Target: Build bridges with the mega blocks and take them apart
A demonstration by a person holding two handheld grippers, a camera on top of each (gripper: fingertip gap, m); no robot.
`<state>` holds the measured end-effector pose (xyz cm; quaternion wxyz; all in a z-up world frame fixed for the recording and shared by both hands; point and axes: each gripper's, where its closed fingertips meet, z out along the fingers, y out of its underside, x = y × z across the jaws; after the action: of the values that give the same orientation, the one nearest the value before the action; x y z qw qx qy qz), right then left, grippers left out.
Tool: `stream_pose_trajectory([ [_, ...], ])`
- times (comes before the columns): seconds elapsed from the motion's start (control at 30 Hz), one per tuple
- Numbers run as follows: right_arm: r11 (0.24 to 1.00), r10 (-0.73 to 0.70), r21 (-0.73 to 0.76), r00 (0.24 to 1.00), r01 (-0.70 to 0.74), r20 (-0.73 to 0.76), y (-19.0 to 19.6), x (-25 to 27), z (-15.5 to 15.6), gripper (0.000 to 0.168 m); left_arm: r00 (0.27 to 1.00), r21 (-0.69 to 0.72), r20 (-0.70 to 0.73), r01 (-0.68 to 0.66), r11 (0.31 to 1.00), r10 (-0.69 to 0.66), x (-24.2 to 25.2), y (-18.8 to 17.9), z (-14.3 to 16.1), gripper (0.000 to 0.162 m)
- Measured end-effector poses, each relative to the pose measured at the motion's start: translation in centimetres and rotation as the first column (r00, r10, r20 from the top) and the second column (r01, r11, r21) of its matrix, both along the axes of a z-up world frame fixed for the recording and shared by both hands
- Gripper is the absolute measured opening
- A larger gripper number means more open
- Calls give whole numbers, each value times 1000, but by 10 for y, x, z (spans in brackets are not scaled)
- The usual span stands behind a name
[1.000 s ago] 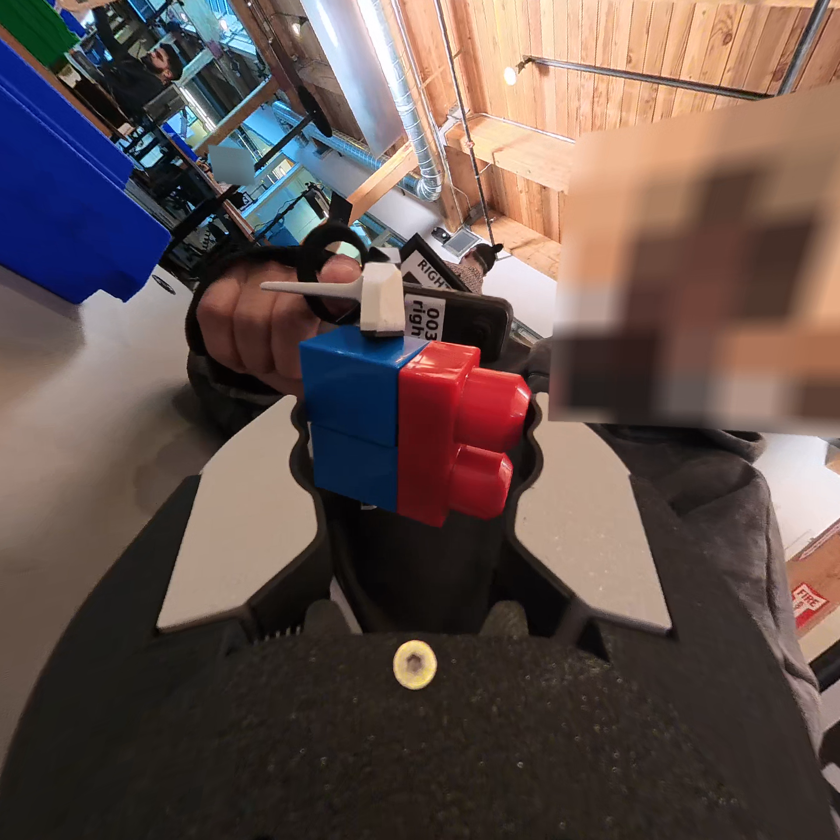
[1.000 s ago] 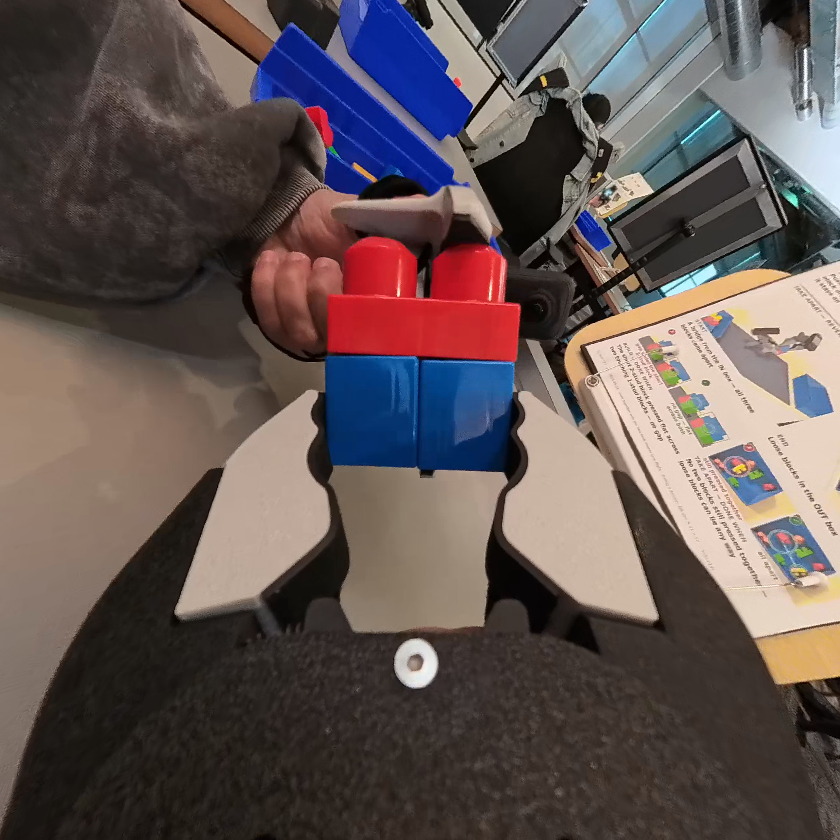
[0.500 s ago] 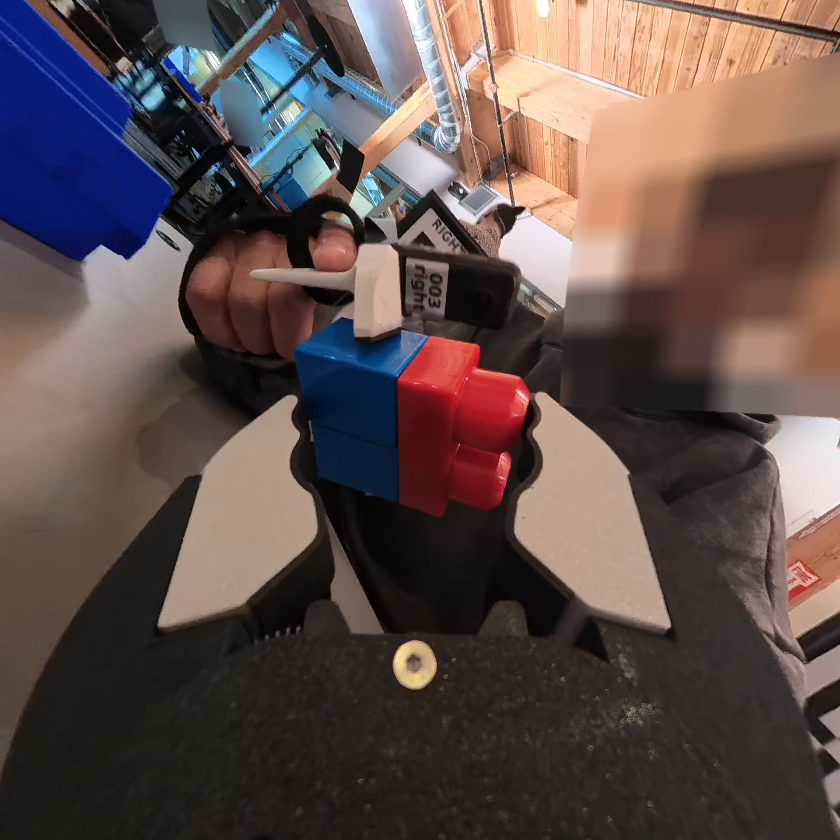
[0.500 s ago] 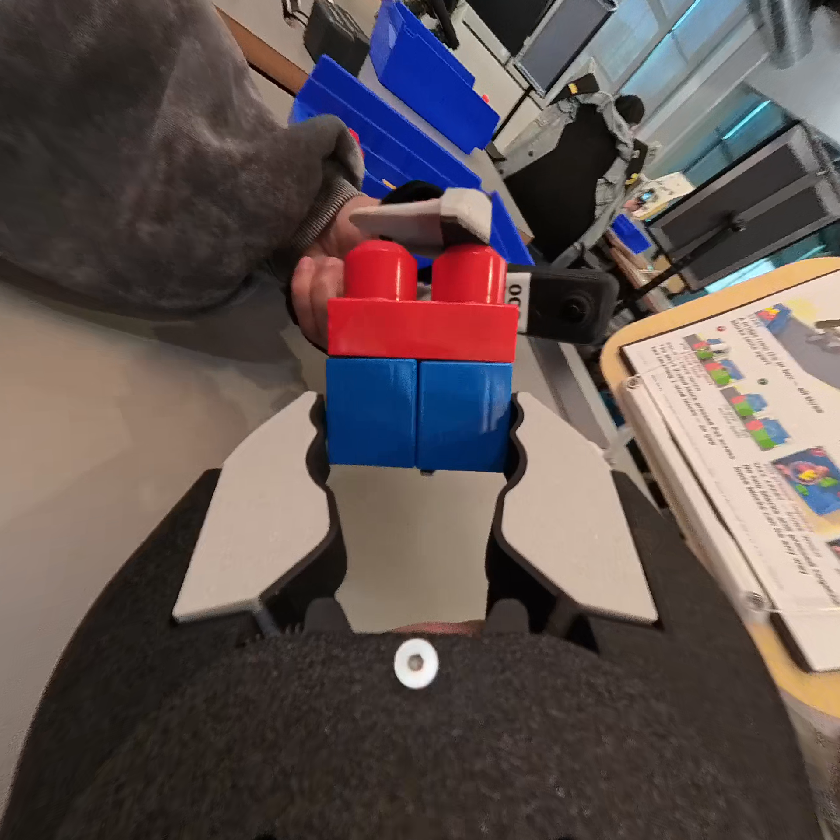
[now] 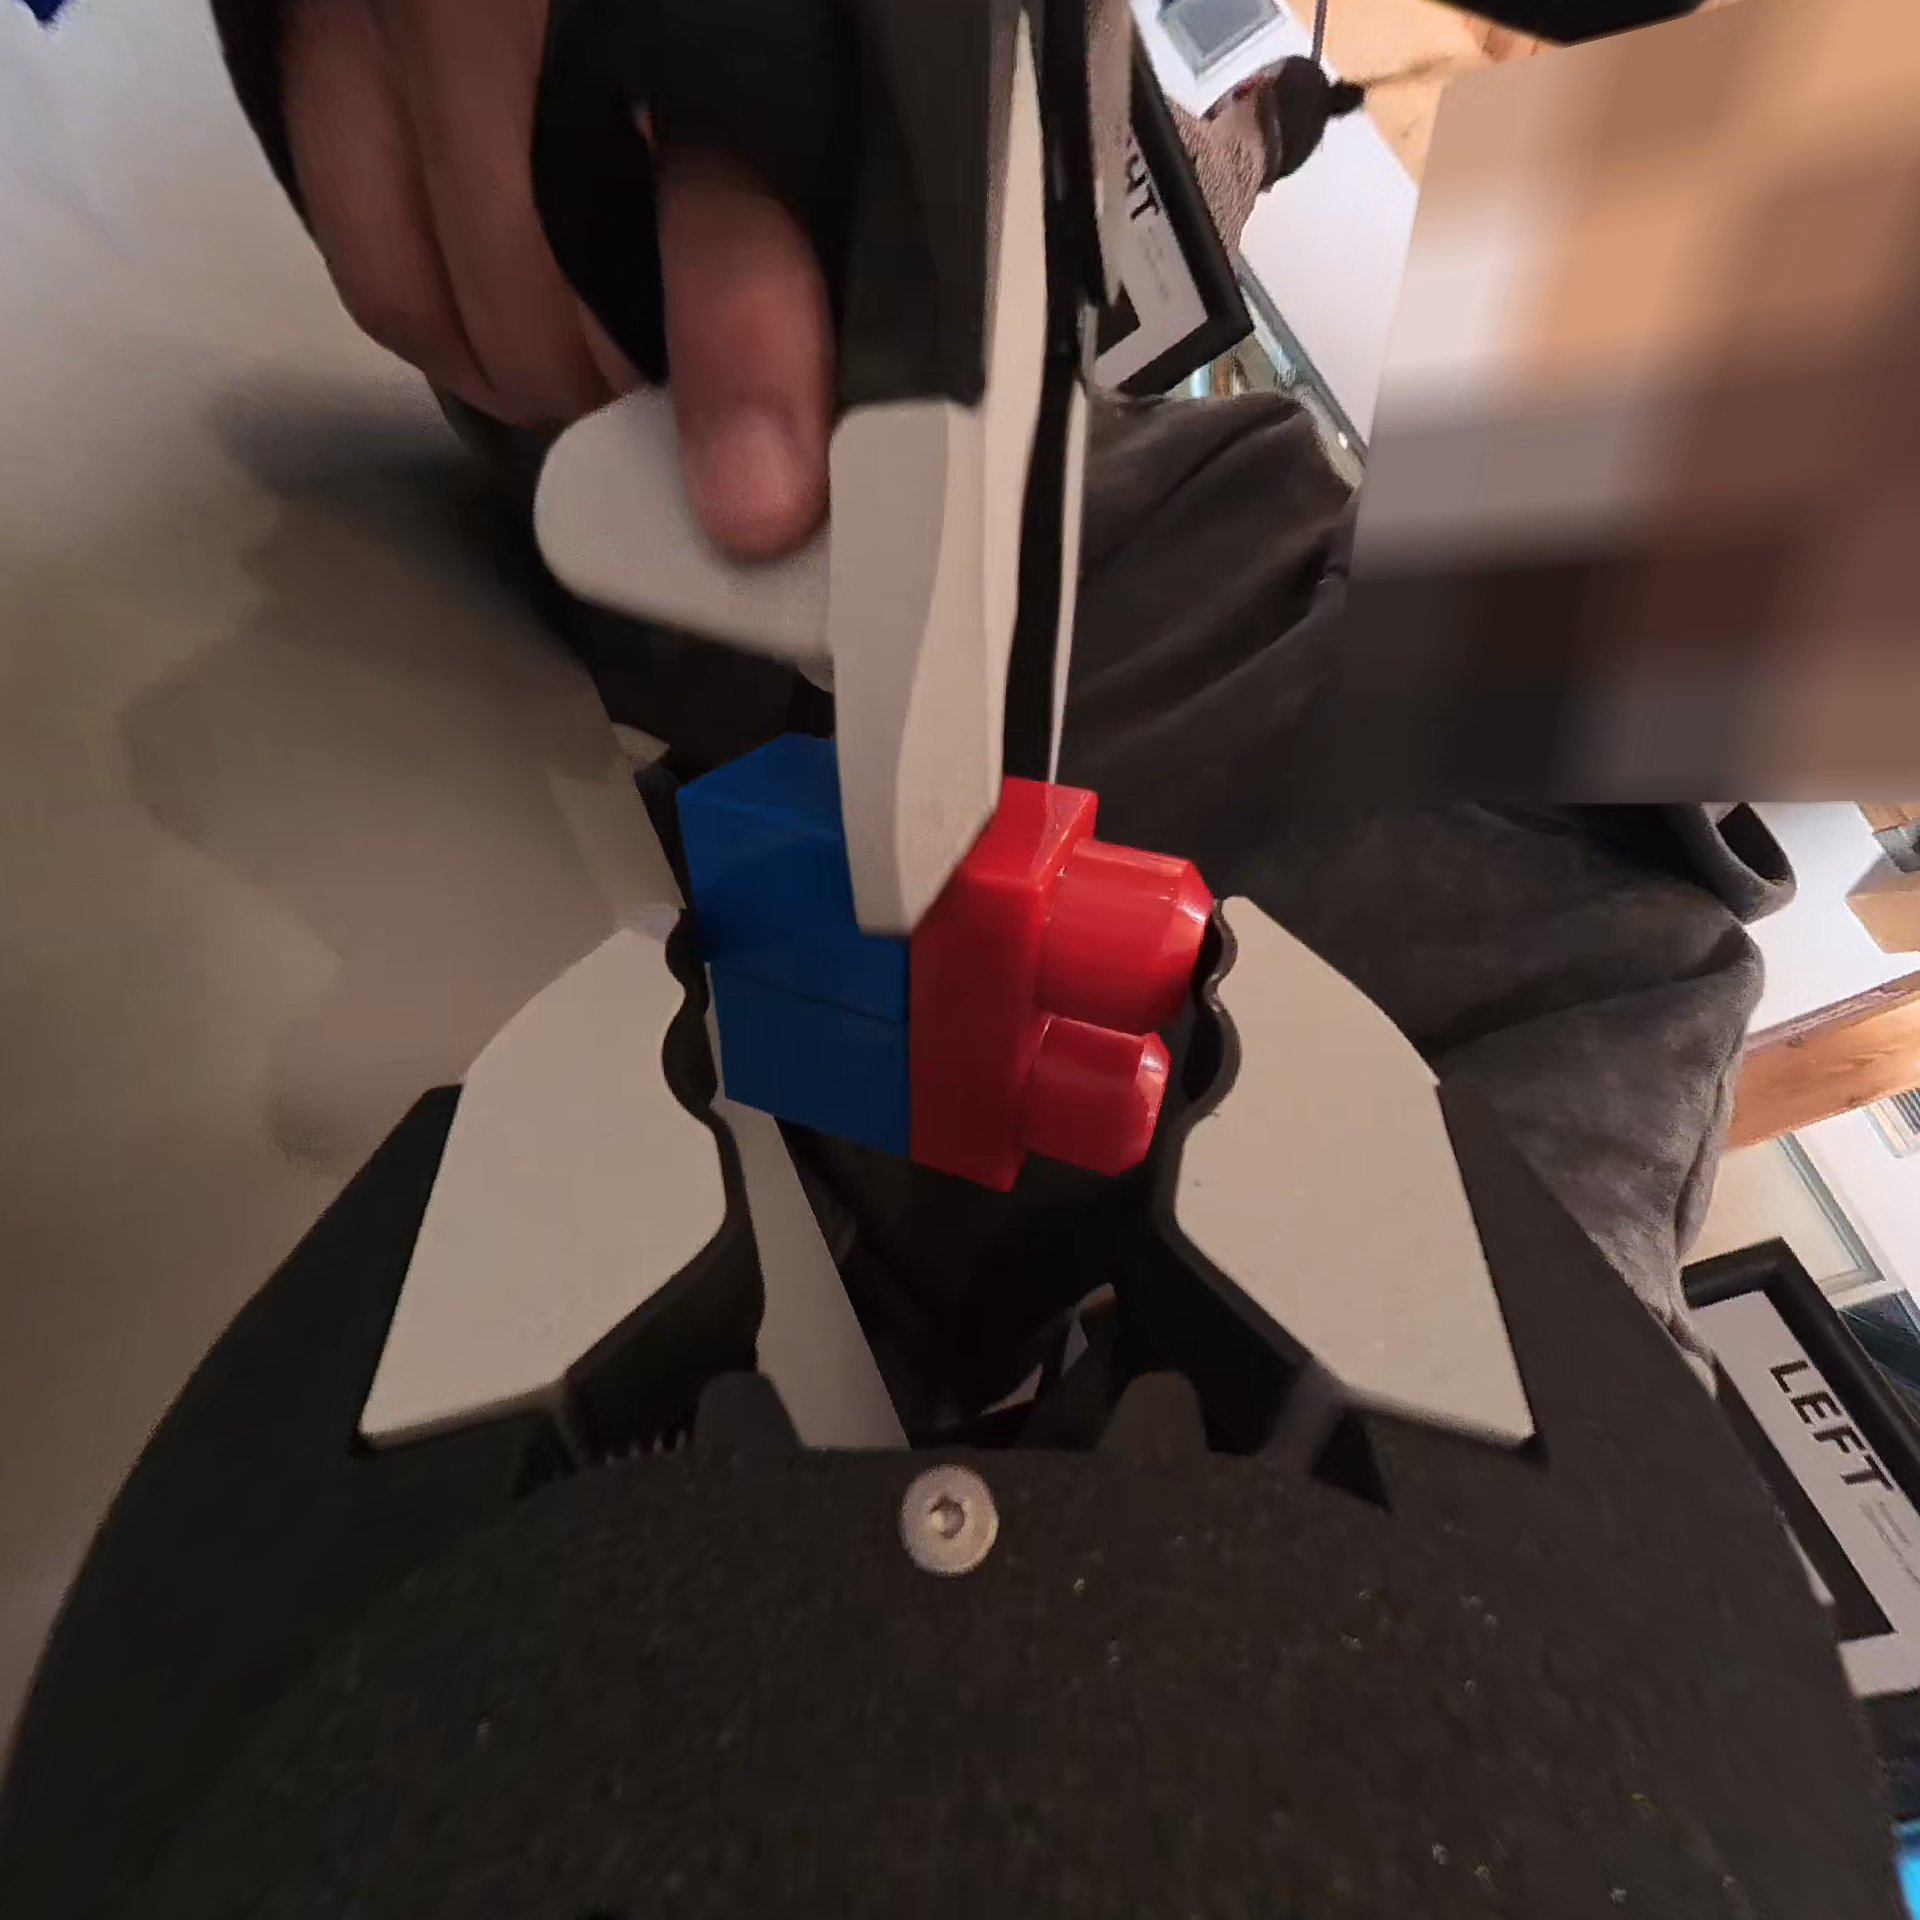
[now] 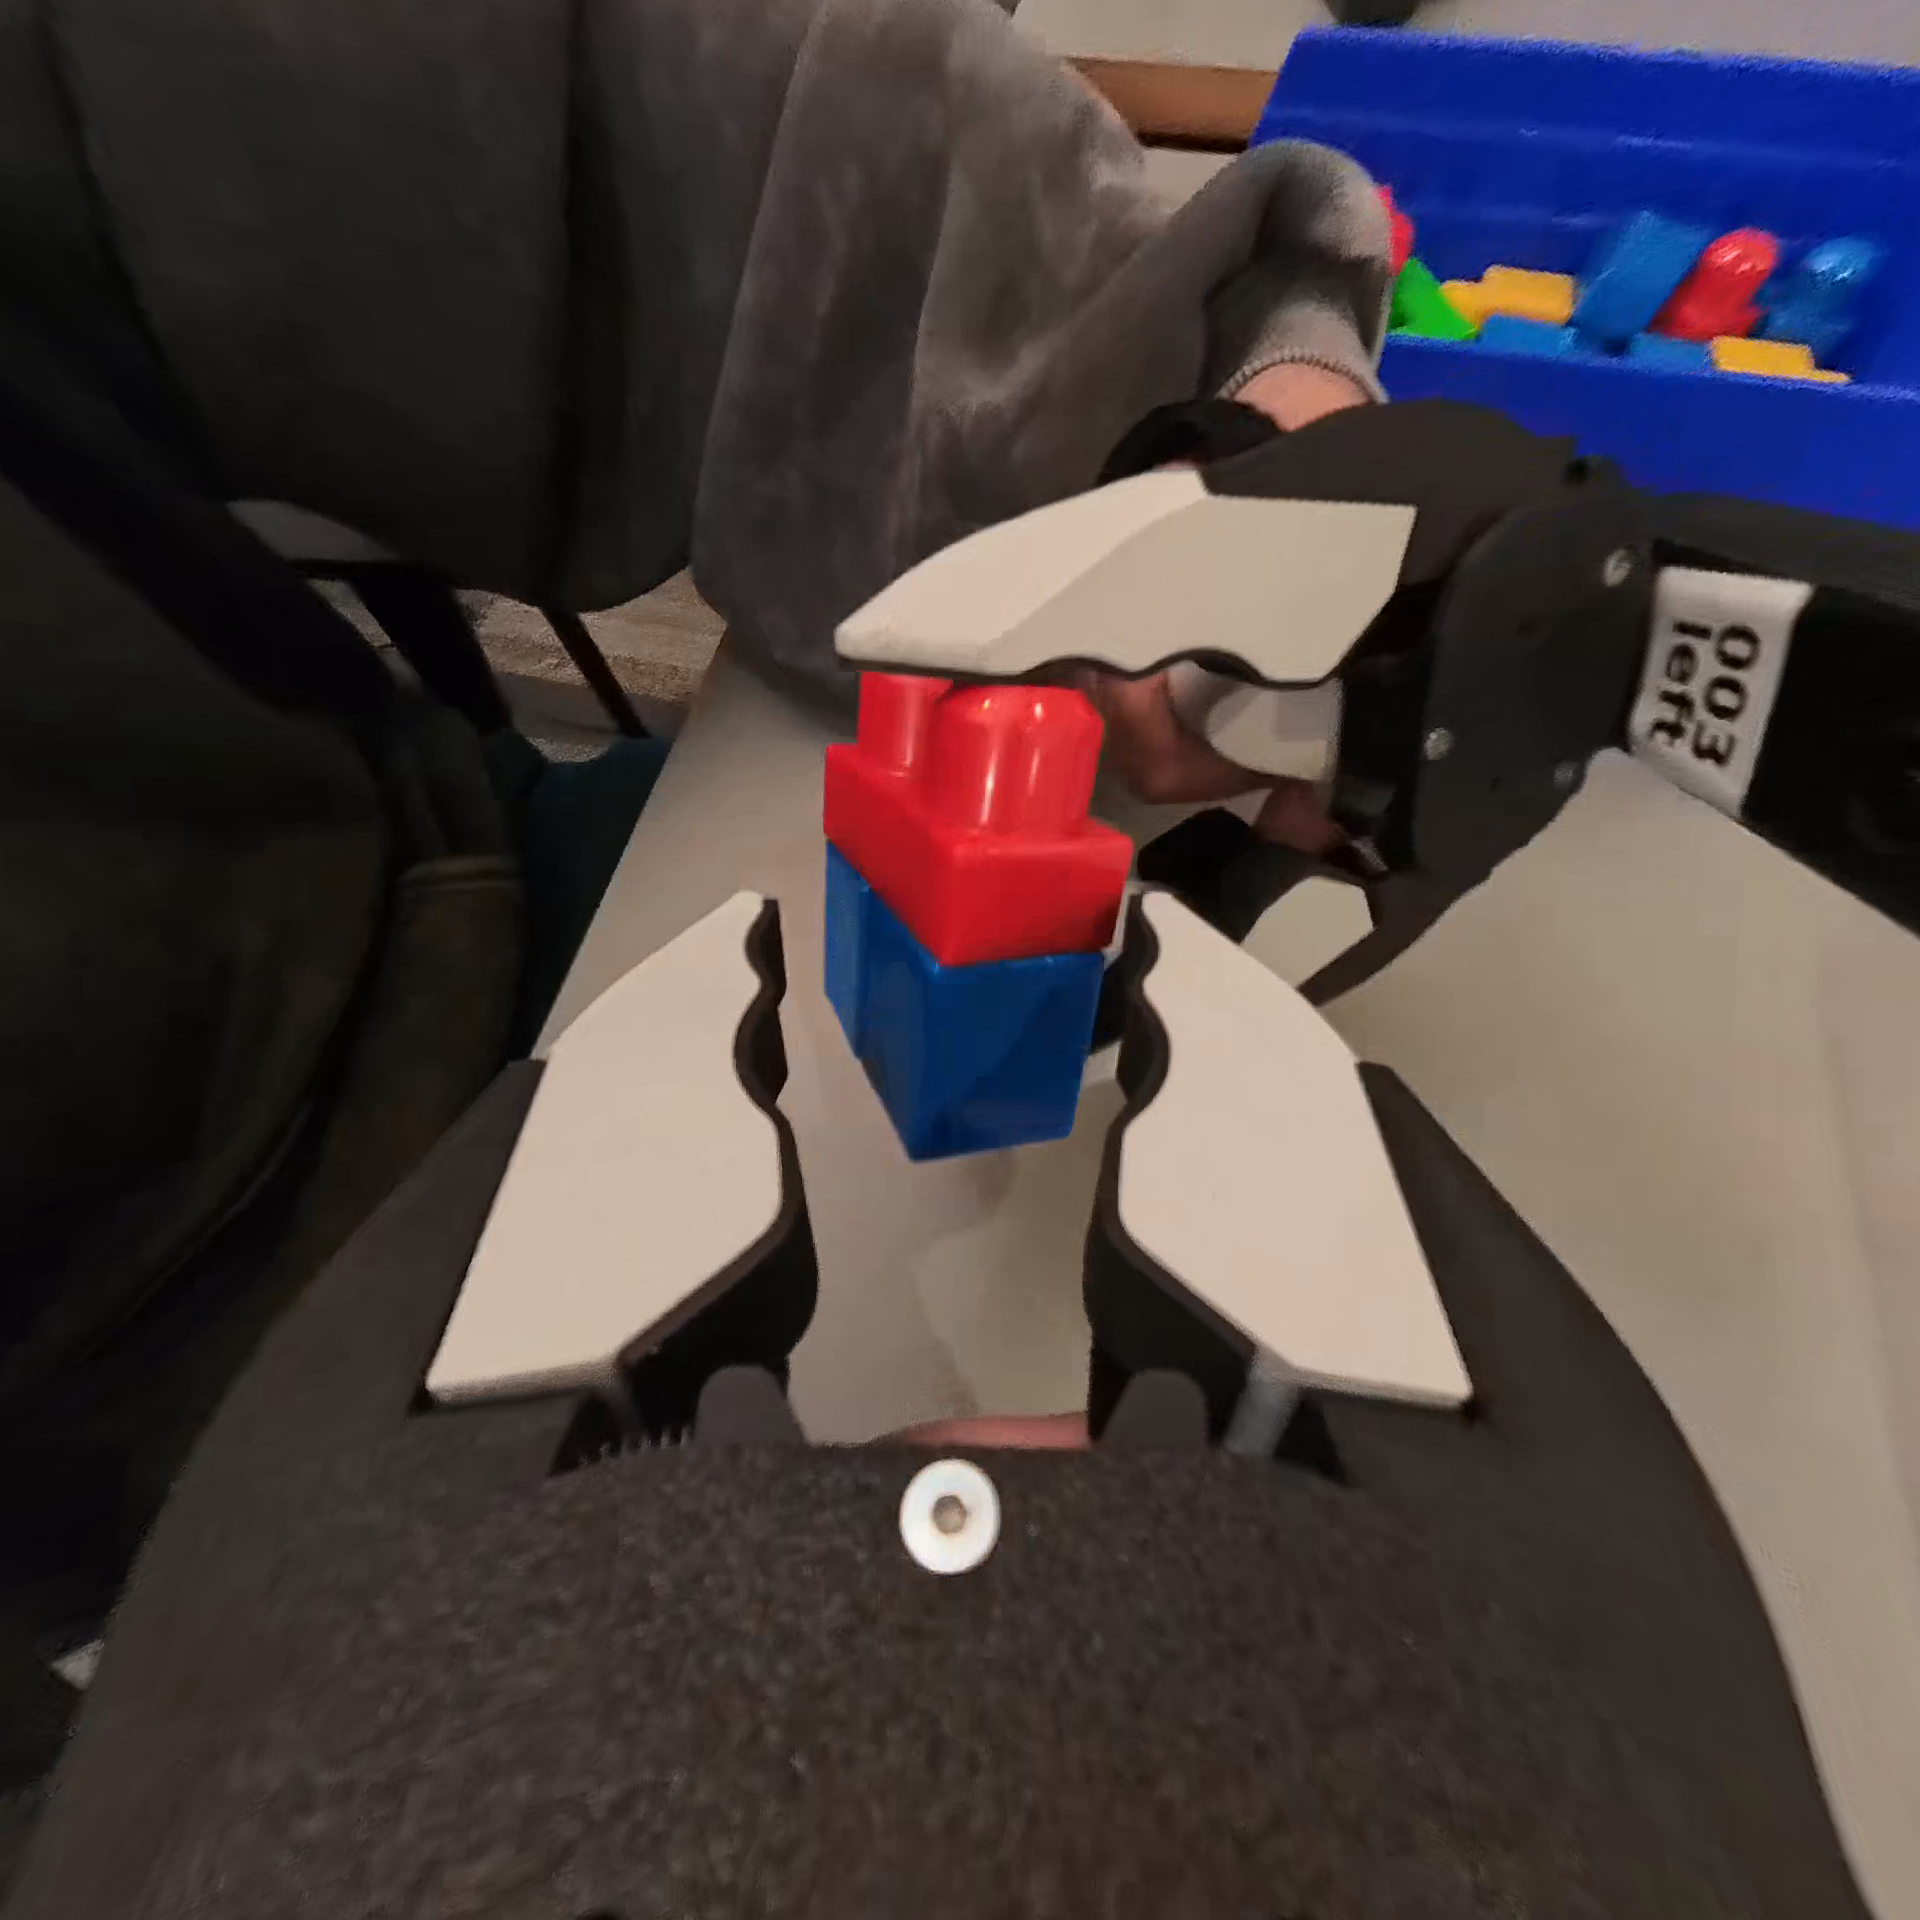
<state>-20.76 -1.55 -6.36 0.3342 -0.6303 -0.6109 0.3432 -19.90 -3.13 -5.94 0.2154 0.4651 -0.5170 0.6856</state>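
We are clamping the stack lengthwise with the left gripper (image 5: 951,997), its jaws closing on the red block (image 5: 997,997) studs and the base of the blue block (image 5: 800,966); the right gripper (image 6: 951,966) jaws are flanking the blue block from six o'clock, seemingly gripping it to pull the pair apart above the table (image 6: 1558,1091)

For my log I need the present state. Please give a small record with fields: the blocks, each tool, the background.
blocks: red block joined on two blue blocks, off the table
left tool: shut, one finger on the red block's studs, the other against the blue blocks' underside
right tool: its fingers flank the blue blocks; contact unclear
background: blue bin holding loose blocks
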Motion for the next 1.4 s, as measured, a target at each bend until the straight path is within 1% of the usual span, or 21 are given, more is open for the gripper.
stream_pose_trajectory([
  [0.1, 999, 31, -29, 999, -30, 14, -2, -7, -6, 47, 998, 25, -36, 46, 999, -45, 0, -8, -7, 89],
  [0.17, 996, 55, -68, 998, -52, 39, -5, -5, -9, 43, 997, 55, -56, 56, 997, -53, 0, -12, -11, 90],
  [0.23, 998, 22, -56, 999, -21, 27, -1, -1, -7, 40, 999, 81, -47, -4, 997, 8, 4, -8, -11, 90],
  [0.27, 999, 9, -43, 1000, -10, -7, -1, 3, -3, 40, 998, 82, -18, -60, 995, 61, 5, -2, -7, 88],
  [0.3, 999, -21, -37, 999, 20, -45, 0, 9, 3, 40, 992, 71, 23, -127, 989, 126, 5, 5, 2, 92],
  [0.37, 990, -141, 10, 983, 143, -116, 9, 30, 14, 40, 943, 68, 119, -320, 945, 311, 1, 24, 21, 100],
  [0.4, 978, -202, 29, 966, 209, -160, 12, 42, 20, 40, 893, 70, 147, -438, 896, 425, 0, 36, 28, 99],
  [0.47, 915, -367, 69, 893, 396, -262, 22, 76, 37, 39, 757, 68, 155, -649, 758, 635, -6, 56, 35, 97],
  [0.53, 809, -505, 94, 769, 580, -393, 27, 118, 59, 39, 605, 80, 143, -796, 600, 784, -13, 67, 31, 96],
  [0.57, 723, -576, 103, 678, 683, -456, 29, 145, 72, 39, 545, 94, 144, -839, 537, 826, -17, 67, 27, 96],
  [0.63, 510, -686, 115, 483, 853, -545, 27, 206, 91, 39, 471, 129, 166, -881, 455, 866, -24, 58, 15, 96],
  [0.7, 268, -757, 113, 282, 957, -589, 24, 271, 101, 39, 458, 176, 193, -886, 428, 868, -26, 45, 1, 93],
  [0.77, 54, -824, 123, 114, 991, -555, 30, 330, 94, 39, 453, 205, 224, -887, 413, 863, -25, 34, -9, 91],
  [0.83, -78, -870, 135, -2, 988, -494, 47, 375, 76, 39, 444, 203, 268, -894, 400, 855, -20, 26, -11, 84],
  [0.87, -113, -888, 127, -43, 985, -458, 58, 391, 65, 39, 432, 194, 290, -900, 390, 854, -18, 23, -10, 81],
  [0.97, -148, -933, 80, -112, 986, -343, 93, 419, 32, 39, 467, 201, 329, -884, 422, 821, -6, 5, -11, 75],
  [1.0, -165, -946, 105, -127, 981, -297, 105, 425, 20, 38, 495, 228, 335, -868, 441, 801, -1, -1, -13, 75],
  [1.1, -176, -970, 198, -134, 964, -205, 135, 432, -6, 38, 532, 317, 358, -842, 436, 767, 8, -12, -23, 76],
  [1.17, -195, -975, 288, -154, 938, -159, 149, 440, -20, 39, 556, 328, 360, -827, 456, 749, 12, -20, -25, 76],
  [1.27, -195, -980, 342, -174, 919, -92, 160, 447, -41, 39, 574, 323, 357, -816, 479, 737, 14, -27, -25, 76],
  [1.4, -214, -976, 379, -215, 900, -40, 157, 458, -59, 38, 584, 328, 358, -809, 488, 729, 12, -32, -27, 76],
])
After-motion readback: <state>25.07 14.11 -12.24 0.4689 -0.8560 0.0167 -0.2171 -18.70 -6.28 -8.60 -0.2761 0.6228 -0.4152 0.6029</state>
